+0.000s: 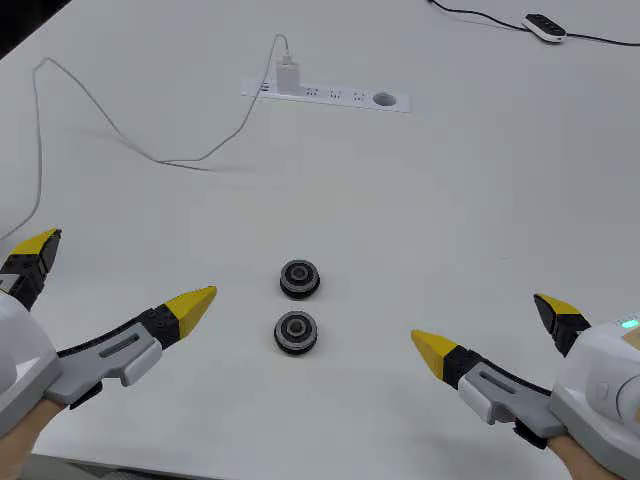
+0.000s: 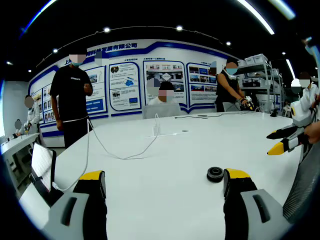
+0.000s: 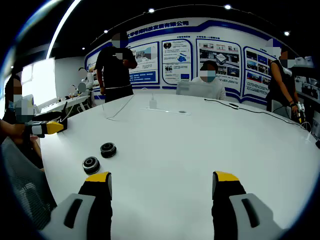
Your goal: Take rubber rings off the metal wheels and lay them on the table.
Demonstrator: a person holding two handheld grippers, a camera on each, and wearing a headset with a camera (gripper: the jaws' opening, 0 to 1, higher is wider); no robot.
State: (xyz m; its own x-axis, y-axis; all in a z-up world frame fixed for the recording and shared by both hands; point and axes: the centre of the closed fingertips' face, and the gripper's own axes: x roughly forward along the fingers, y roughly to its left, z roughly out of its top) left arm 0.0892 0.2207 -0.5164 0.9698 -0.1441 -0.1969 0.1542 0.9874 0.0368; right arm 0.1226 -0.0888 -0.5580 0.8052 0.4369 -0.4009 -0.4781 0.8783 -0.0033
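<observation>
Wheels (image 1: 296, 332) lie flat, bores up, between left hand-held gripper (image 1: 122, 268) and right hand-held gripper (image 1: 482, 320), both spread wide.

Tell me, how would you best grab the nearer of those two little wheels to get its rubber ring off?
Probably by its black outer rim, straight down from above. The nearer wheel lies flat on the table, hub facing up, so the rim's left and right sides are free to pinch. The other wheel sits just beyond, so avoid closing front to back.
</observation>
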